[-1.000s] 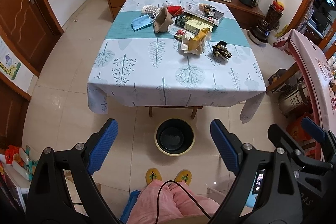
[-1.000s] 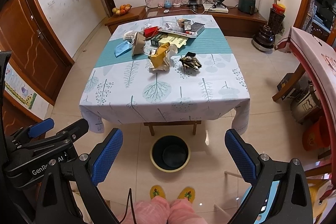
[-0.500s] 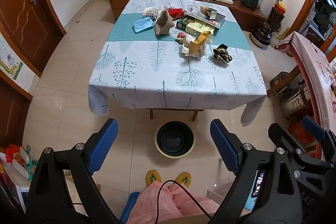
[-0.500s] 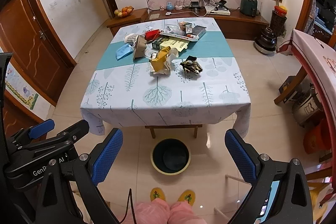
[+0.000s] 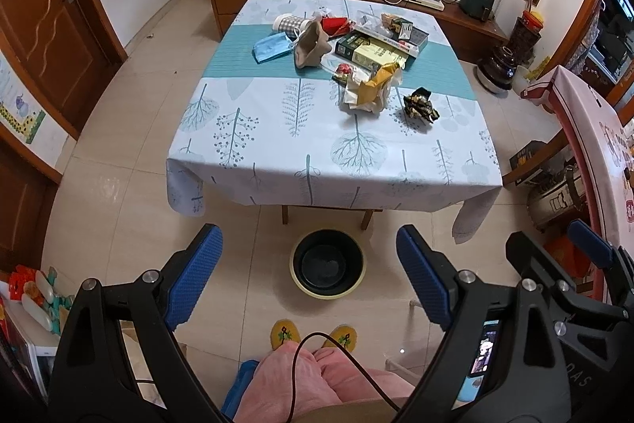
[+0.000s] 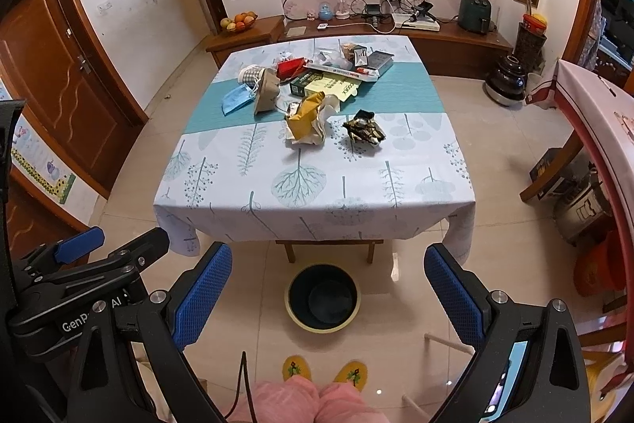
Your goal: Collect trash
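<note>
I see the trash on the table (image 6: 222,193) in mid-frame: a crumpled yellow wrapper (image 6: 307,119), a dark foil wrapper (image 6: 363,132) just right of it, a blue face mask (image 6: 237,98) further left. The black bin (image 6: 323,298) sits on the floor at bottom centre; its inside looks dark. My left gripper (image 5: 309,276) and right gripper (image 6: 327,298) hang spread wide, holding nothing. Only the right view shows "GenR… AI" lettering on the left tool.

Crumpled yellow-white wrapper (image 6: 307,125) & dark foil wrapper (image 6: 363,132) mid-table, apart; black bin (image 6: 323,298) on floor below.
</note>
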Motion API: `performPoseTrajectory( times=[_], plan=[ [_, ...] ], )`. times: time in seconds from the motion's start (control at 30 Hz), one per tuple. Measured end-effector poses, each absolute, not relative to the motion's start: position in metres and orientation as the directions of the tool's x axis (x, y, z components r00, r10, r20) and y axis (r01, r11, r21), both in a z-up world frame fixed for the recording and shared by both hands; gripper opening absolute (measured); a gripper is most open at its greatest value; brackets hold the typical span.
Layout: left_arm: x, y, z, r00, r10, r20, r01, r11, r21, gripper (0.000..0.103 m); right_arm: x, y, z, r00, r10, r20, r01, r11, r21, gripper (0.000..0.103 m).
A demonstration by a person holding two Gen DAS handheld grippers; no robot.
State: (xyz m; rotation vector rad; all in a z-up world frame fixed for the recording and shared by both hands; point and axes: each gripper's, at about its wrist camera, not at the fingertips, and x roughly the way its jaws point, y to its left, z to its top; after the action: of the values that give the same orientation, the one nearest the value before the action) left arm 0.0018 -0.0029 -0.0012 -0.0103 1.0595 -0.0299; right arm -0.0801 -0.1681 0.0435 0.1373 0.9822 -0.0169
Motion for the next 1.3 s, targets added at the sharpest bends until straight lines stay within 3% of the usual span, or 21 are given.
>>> performPoseTrajectory(
  times=[0.83, 1.2, 1.3],
  plan=[
    [0.024, -0.005, 0.027, 0.539, -0.007, -0.842, -0.018, 1.0, -0.02, 0.088, -0.041, -0.178, 0.079, 0.615, 0.119, -0.779, -0.002, 0.989, 0.15, 0.099],
    [0.133, 0.019, 0.014, 0.472, -0.1, -0.876, 0.078, 0.994, -0.072, 0.088, 0.04, -0.18, 0.062, 0.572, 0.084, -0.816, 0.133, 0.972, 0.193, 0.099],
    [0.176, 0.012, 0.004, 0.429, -0.142, -0.892, 0.154, 0.985, -0.082, 0.088, 0.073, -0.191, 0.049, 0.546, 0.071, -0.835, 0.225, 0.948, 0.227, 0.093]
  ],
)
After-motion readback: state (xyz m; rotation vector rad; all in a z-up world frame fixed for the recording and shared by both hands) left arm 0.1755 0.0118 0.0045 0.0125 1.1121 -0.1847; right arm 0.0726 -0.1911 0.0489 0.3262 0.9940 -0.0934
